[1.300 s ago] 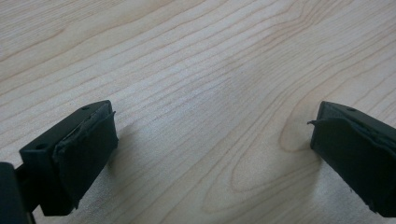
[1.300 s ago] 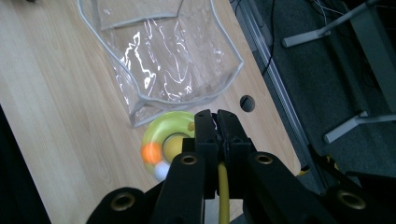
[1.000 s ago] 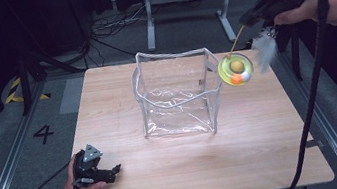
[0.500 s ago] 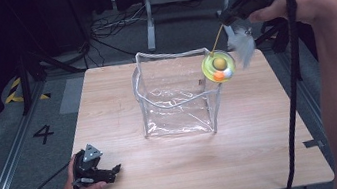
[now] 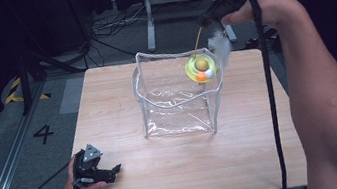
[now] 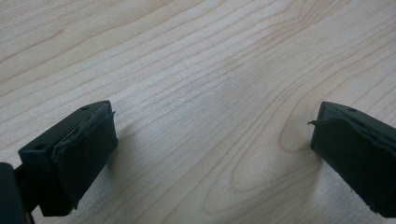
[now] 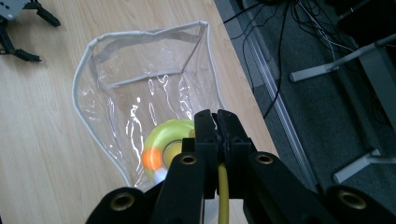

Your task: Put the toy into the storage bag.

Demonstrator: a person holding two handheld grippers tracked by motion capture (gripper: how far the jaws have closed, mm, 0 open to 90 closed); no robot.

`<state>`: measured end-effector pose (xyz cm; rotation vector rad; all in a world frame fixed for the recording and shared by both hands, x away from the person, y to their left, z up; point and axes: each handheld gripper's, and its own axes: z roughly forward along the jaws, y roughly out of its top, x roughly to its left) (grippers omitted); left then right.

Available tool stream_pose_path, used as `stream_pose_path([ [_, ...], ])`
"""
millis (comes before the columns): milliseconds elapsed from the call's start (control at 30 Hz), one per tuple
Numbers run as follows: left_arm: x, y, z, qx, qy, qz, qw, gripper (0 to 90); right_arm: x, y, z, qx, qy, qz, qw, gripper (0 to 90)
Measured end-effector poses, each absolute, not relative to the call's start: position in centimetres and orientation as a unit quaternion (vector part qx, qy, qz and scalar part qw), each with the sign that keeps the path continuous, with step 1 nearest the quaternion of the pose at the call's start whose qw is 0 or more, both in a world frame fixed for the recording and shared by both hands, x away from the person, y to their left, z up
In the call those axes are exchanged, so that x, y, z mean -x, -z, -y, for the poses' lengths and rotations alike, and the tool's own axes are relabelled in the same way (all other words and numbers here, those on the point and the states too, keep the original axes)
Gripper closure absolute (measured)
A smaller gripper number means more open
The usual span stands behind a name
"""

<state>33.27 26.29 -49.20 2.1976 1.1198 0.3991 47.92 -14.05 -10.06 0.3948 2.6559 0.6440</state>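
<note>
From the high view, the right gripper (image 5: 216, 4) hung above the far right corner of the clear plastic bag (image 5: 177, 96), its jaws pinched on a thin yellow stick (image 5: 197, 39). Below the jaws, at the stick's lower end, dangled a yellow-green ring toy (image 5: 201, 68) with an orange and a white ball on it, level with the bag's rim at that corner. The bag stood upright and open in the middle of the table (image 5: 108, 108). The left gripper (image 5: 98, 169) rested at the near left of the table, well apart from the bag.

In the left gripper view, its jaws stood wide apart over bare table (image 6: 201, 93), nothing between them.

In the right gripper view, the jaws met tightly on the yellow stick (image 7: 223, 191). Just beyond their tips, the ring toy (image 7: 166, 142) hung at the bag's (image 7: 140, 93) near edge.
</note>
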Motion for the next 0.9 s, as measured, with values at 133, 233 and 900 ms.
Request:
stream_pose_path([
  [133,-33.3,49.2,-26.3,-0.834,-0.151,-0.426,0.316,0.7,-48.8,11.5,13.4,-0.142,-0.230,-0.945,0.184,88.2],
  [233,-33.3,49.2,-26.3,-0.834,-0.151,-0.426,0.316,0.6,-49.3,12.5,13.3,-0.146,-0.234,-0.944,0.182,88.2],
  [900,-33.3,49.2,-26.3,-0.837,-0.145,-0.424,0.315,0.4,-50.9,22.4,12.0,-0.141,-0.177,-0.967,0.118,88.3],
])
